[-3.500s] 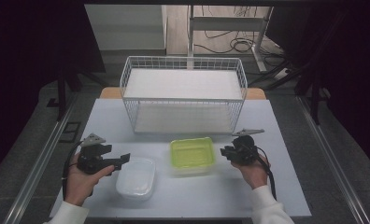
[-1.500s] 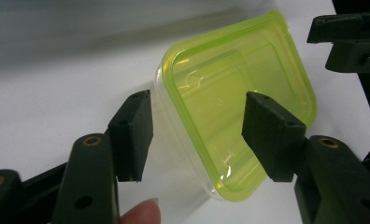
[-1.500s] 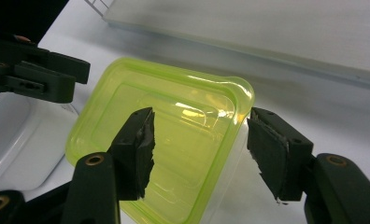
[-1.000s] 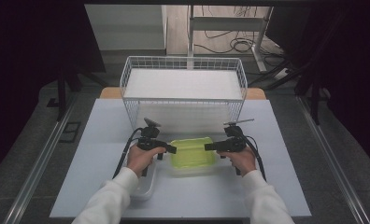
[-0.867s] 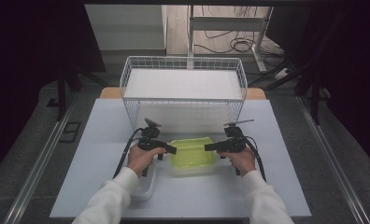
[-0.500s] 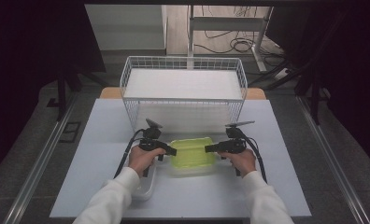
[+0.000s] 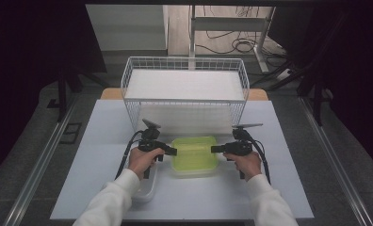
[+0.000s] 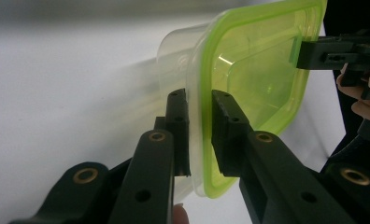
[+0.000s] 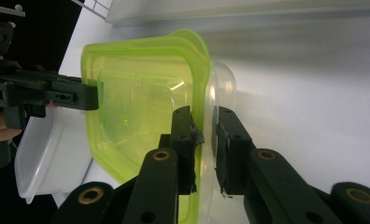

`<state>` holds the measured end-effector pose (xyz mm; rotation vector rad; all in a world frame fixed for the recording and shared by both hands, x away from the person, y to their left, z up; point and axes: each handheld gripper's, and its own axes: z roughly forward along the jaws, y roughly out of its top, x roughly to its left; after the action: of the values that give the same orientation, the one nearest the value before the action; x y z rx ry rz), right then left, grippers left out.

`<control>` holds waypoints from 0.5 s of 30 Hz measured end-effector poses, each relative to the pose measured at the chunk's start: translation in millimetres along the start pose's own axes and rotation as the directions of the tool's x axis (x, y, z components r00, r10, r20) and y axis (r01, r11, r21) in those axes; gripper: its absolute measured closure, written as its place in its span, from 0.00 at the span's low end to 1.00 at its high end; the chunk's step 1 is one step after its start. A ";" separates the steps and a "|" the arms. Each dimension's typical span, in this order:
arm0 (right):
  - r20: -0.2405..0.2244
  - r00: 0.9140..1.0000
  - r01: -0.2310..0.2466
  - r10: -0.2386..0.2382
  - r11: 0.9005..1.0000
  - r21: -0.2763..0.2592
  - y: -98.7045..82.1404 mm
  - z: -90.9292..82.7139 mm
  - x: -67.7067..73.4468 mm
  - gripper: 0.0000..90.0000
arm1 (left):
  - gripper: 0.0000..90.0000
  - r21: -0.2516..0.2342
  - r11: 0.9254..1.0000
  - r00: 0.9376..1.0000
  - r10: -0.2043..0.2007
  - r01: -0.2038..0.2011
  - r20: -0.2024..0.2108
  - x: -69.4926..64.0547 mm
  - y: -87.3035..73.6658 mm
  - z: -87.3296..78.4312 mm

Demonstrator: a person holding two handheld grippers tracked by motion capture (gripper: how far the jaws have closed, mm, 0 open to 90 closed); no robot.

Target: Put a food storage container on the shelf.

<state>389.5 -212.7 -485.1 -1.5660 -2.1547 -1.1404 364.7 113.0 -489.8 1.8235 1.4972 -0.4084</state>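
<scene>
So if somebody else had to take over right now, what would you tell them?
Left gripper: jaws have just been closing and now pinch the left rim of the clear plastic container with the green lid.
Right gripper: jaws have just been closing too, pinching the opposite rim.
Where things are: the container sits on the white table, in front of the white wire basket. A clear lidless plastic tub lies near the left forearm.
Done: both sides gripped.
Left: probably lift it level with both hands; the basket looks like the likely place for it, though that is a guess.
</scene>
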 end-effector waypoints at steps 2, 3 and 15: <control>0.004 1.000 0.012 -0.012 1.000 -0.008 -0.1 -2.6 2.5 0.87 | 0.87 -0.018 1.000 1.000 0.002 -0.002 0.009 -2.6 -1.2 -2.2; 0.004 1.000 0.017 -0.017 1.000 -0.013 0.1 -4.0 3.6 0.87 | 0.88 -0.021 1.000 1.000 0.007 -0.007 0.010 -3.7 -1.6 -3.8; 0.013 0.995 0.104 -0.104 0.992 -0.069 6.3 -26.6 26.4 0.87 | 0.88 -0.128 0.988 0.995 0.088 -0.083 0.037 -20.9 -5.9 -28.3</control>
<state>378.3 -212.3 -448.8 -1.5053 -2.2493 -1.2545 347.9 118.3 -458.8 1.7614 1.3793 -0.3015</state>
